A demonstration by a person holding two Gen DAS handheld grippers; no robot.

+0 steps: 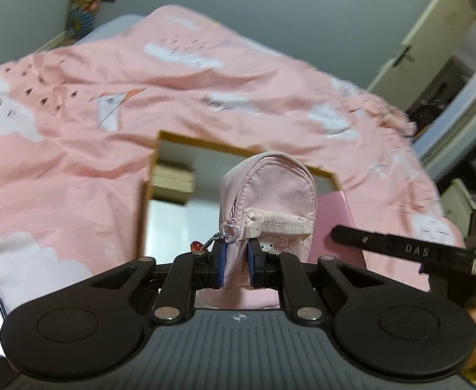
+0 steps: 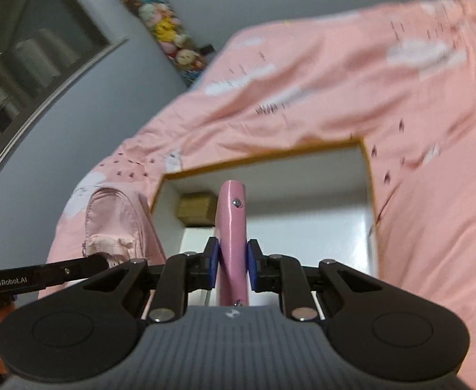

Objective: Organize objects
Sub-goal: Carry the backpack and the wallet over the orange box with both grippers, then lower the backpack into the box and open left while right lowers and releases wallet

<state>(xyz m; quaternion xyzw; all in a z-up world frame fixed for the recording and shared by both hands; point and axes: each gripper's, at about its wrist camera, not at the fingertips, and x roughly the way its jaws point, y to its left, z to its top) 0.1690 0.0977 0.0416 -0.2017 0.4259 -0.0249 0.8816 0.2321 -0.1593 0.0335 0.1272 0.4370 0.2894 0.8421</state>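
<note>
Left gripper (image 1: pixel 237 261) pinches the pink zip pouch (image 1: pixel 270 201); right gripper (image 2: pixel 233 261) clamps the pink case (image 2: pixel 231 227); both hover above the open box (image 2: pixel 366 175) on the bed; lower well inside before releasing.

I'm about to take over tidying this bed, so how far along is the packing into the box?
Done: one small tan carton already sits in the open white box with tan rim. In hand: the left gripper is shut on a pale pink zip pouch, the right gripper on a flat pink case with rivets, both near the box. Left: getting both into it.
</note>
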